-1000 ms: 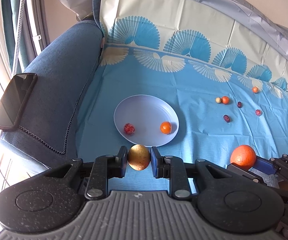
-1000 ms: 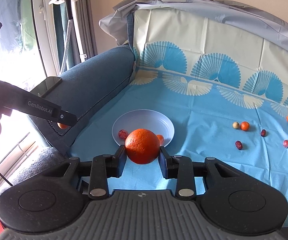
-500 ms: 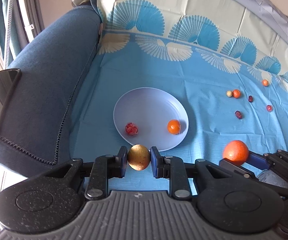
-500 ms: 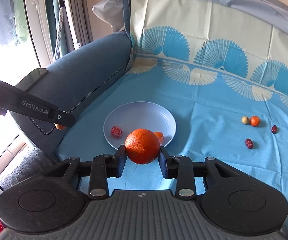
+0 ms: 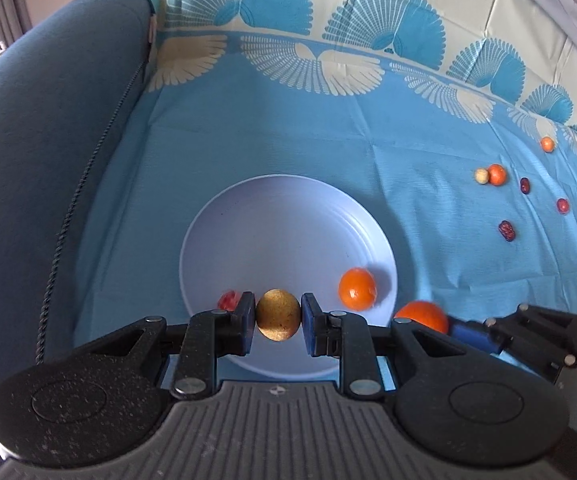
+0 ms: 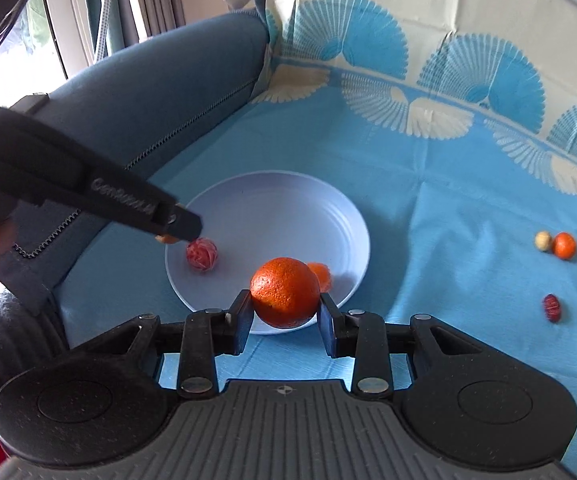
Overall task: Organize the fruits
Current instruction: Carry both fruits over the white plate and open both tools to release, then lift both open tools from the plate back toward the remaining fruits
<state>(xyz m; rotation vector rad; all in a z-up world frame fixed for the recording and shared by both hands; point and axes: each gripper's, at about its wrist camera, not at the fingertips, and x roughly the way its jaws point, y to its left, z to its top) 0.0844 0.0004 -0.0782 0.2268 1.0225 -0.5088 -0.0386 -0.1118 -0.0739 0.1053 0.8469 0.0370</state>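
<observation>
While both claws are hovering over the plate (image 5: 288,208), the left claw (image 5: 278,321) is clamping a golden fruit (image 5: 278,320), the right claw (image 6: 286,300) an orange (image 6: 284,292); releasing looks next.

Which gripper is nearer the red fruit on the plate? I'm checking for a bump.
Left. The left gripper sits right beside the red fruit; the right gripper is across the plate.

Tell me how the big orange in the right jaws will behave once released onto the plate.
The orange is round, so it will probably roll across the smooth plate. Its raised rim may stop it. It could bump the small orange fruit behind it.
</observation>
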